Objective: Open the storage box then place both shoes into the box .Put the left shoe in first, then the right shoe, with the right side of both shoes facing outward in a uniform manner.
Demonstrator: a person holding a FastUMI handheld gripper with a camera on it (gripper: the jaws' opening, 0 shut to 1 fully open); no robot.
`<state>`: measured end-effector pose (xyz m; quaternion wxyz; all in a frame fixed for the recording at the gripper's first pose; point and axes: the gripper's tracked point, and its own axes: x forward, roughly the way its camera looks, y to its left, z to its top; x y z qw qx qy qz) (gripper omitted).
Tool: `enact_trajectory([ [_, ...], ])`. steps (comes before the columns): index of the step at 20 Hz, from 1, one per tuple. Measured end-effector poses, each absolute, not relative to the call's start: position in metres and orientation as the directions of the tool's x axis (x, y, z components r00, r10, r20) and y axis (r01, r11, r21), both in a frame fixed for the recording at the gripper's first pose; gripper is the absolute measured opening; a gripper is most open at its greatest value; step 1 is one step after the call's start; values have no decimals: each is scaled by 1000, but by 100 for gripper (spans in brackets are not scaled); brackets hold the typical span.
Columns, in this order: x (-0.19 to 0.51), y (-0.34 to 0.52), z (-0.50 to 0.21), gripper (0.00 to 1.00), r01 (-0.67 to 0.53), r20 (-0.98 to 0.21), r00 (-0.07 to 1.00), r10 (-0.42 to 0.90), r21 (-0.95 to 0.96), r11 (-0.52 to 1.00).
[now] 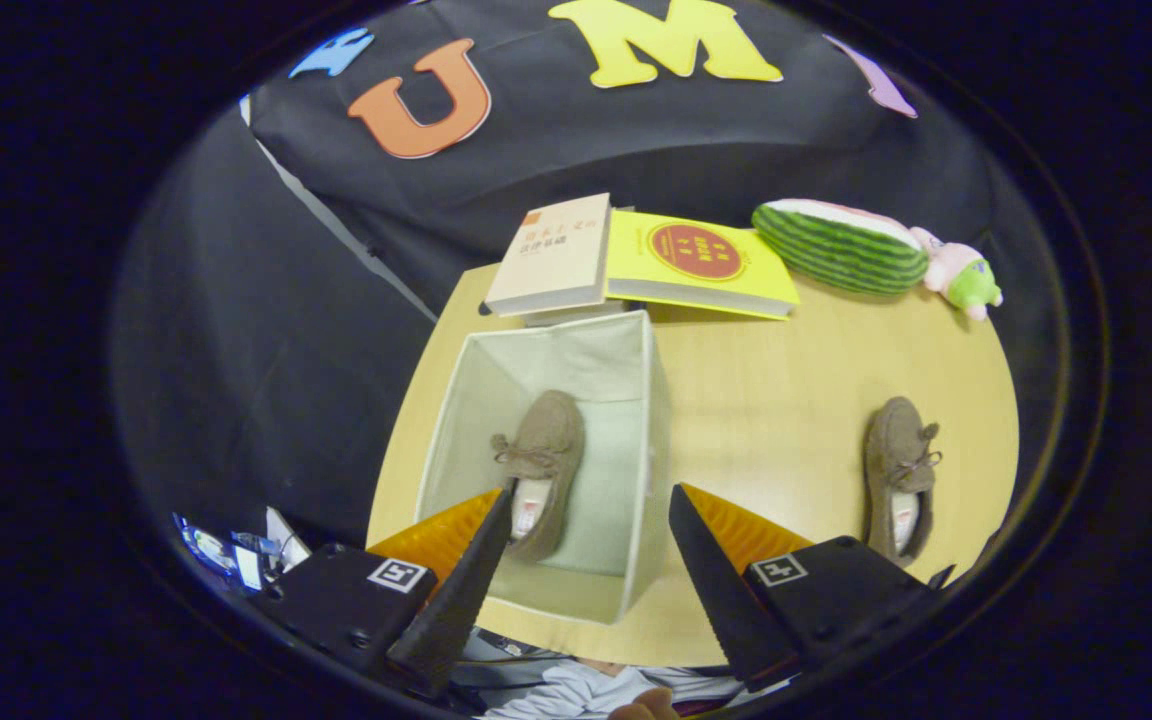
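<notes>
My gripper (591, 500) hangs above the table with its two fingers spread wide apart and nothing between them; it grips nothing. Just ahead of the fingers, and partly framed by the gap between them, sits the storage box (466, 400), a pale fabric bin with its top open and its walls standing upright. Inside it lies one brown shoe (544, 460), flat on the box floor, laced toe end pointing away from me and heel toward the fingers, nearer the box's left side than its right wall. The heel end sits just beside the tip of my left finger as I look down. The second brown shoe (900, 470) lies outside the box, well apart from it, on the bare wooden table (766, 400) off beyond my right finger, also toe away from me. Past the box, at the far edge of the table, a beige book (551, 255) rests just beyond the box's back wall, with a yellow book (701, 262) beside it. Further right lie a watermelon plush (841, 245) and a small pink and green toy (961, 272), touching each other.
</notes>
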<state>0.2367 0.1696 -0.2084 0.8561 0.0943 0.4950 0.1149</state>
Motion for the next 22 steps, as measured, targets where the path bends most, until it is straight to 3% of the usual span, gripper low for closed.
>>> enact_trajectory([
  [13,229,-30,-273,100,124,-902,424,81,146,982],
  [18,221,-70,-305,100,148,-935,349,66,124,981],
  [22,218,-113,-329,98,152,-951,307,-26,22,988],
])
